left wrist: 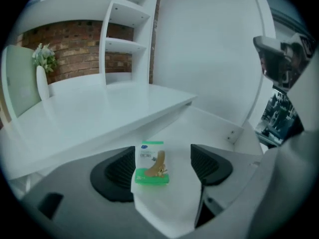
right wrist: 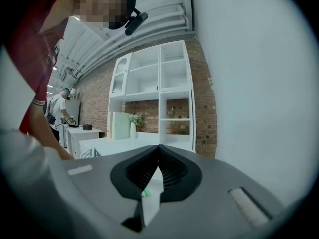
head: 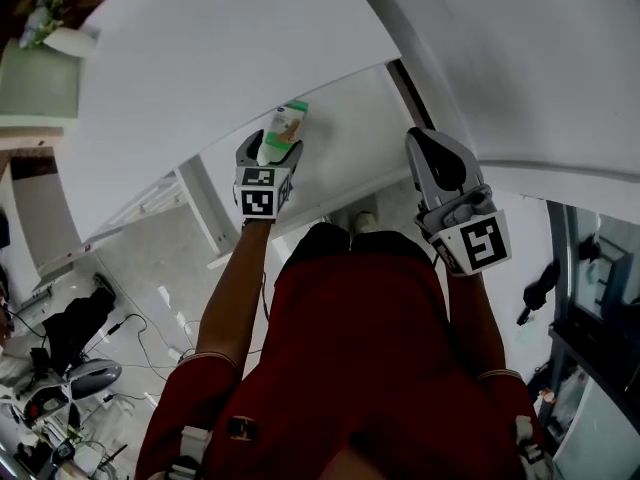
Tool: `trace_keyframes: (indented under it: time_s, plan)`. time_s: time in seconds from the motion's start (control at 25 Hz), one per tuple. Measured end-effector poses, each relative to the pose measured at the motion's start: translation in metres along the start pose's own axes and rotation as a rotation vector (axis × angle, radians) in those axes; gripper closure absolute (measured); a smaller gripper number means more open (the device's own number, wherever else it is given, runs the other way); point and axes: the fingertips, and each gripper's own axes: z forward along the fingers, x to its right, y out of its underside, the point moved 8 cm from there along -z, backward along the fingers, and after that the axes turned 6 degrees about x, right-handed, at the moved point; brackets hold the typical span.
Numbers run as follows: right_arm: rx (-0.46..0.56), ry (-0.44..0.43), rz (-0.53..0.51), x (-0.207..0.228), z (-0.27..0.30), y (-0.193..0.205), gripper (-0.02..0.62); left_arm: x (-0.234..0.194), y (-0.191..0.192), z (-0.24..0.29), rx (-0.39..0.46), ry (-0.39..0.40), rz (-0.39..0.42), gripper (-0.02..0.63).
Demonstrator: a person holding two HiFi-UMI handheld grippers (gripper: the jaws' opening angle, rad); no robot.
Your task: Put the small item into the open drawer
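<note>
While the left hand-held gripper (left wrist: pixel 169 166) tilts down over the open drawer (left wrist: pixel 214 126) on an outstretched arm, jaws wide apart, the small packet (left wrist: pixel 151 163) lies flat on the drawer floor. The right hand-held gripper (right wrist: pixel 158 171) points level, jaws together on nothing.

Landmark: white shelf unit (right wrist: pixel 160 78), open compartments, standing against a red brick wall (left wrist: pixel 75 46). Left of the unit is a white vase (left wrist: pixel 42 83) holding a pale sprig. Just left of the vase a pale green panel (right wrist: pixel 119 126) stands upright. Both are on a white tabletop (left wrist: pixel 99 108). Right of the unit: plain white wall (left wrist: pixel 209 44). Above the unit: ribbed white ceiling (right wrist: pixel 149 14). Pale floor (head: pixel 150 258) with loose cables; its place relative to the unit is unclear.
</note>
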Motion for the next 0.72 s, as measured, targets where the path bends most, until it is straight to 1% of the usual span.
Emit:
trace_keyframes:
  time_s: [0.12,0.28,0.36,0.44,0.56,0.72]
  plan:
    - [0.016,-0.040,0.014,-0.004,-0.002,-0.002,0.583,0.015,-0.021,-0.030,0.112,0.009,-0.026,0.299]
    - [0.034,-0.092,0.038,-0.014,-0.011,-0.002,0.583,0.040,-0.051,-0.072,0.290,0.020,-0.068,0.372]
    - [0.030,-0.113,0.055,-0.018,-0.016,0.002,0.583,0.051,-0.062,-0.090,0.361,0.024,-0.070,0.406]
    - [0.021,-0.129,0.079,-0.022,-0.022,0.006,0.583,0.062,-0.074,-0.107,0.423,0.026,-0.058,0.435]
    - [0.036,-0.147,0.111,-0.028,-0.028,0.006,0.583,0.076,-0.092,-0.130,0.504,0.029,-0.027,0.480]
    - [0.042,-0.175,0.123,-0.036,-0.038,0.006,0.583,0.095,-0.105,-0.153,0.570,0.031,0.001,0.544]
